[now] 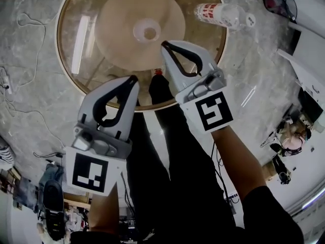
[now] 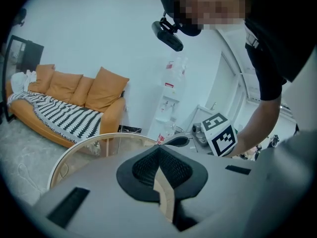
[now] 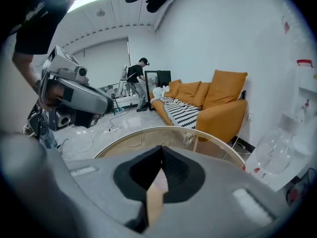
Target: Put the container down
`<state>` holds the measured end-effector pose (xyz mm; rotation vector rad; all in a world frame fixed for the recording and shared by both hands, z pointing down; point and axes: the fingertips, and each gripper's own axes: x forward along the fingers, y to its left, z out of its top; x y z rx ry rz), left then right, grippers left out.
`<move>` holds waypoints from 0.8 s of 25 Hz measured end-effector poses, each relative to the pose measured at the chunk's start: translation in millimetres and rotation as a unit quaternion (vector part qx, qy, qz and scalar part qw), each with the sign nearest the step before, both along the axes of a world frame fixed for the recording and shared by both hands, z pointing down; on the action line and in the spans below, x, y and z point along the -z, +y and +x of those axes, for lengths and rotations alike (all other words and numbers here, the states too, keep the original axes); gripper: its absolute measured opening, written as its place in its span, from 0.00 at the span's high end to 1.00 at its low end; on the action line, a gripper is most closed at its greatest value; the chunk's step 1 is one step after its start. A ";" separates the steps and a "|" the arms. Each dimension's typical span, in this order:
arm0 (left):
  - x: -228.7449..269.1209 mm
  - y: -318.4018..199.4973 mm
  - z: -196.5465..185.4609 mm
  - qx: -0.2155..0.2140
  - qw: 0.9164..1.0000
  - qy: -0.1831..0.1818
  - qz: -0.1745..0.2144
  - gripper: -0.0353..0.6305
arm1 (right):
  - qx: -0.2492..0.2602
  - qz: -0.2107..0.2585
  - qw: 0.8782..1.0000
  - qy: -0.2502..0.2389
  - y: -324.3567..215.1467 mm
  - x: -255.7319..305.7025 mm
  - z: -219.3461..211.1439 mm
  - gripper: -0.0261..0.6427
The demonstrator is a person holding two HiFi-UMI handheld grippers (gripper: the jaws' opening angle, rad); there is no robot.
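Left gripper (image 1: 133, 80): jaws pressed together, nothing between them, tip over the near rim of the table.
Right gripper (image 1: 165, 46): clamped tight too, empty, tip out over the glass near the middle.
Container (image 1: 223, 15): clear bottle with a red label, at the table's far-right rim, well apart from both grippers; on the glass or just beyond it, hard to tell.
Table (image 1: 68, 60): round, glass-topped, pale base showing through.
Sofa (image 2: 74, 98): orange, against the white wall.
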<state>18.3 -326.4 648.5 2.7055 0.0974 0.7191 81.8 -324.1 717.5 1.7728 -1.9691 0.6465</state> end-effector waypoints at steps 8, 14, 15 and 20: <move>26.4 21.4 -0.9 -0.013 1.000 -0.005 -0.004 0.94 | -0.020 0.020 0.997 -0.076 9.5 48.1 -4.8 0.97; 74.1 20.8 -1.3 -0.008 1.000 0.003 0.016 0.94 | -0.050 0.033 0.993 -0.101 28.4 101.5 -3.5 0.97; 82.9 19.6 -0.6 -0.006 1.000 0.007 0.020 0.94 | -0.053 0.038 0.993 -0.101 30.3 112.5 -2.5 0.97; 134.4 20.5 5.7 -0.026 0.998 0.024 0.051 0.94 | -0.052 0.056 0.993 -0.090 42.1 168.5 -1.4 0.97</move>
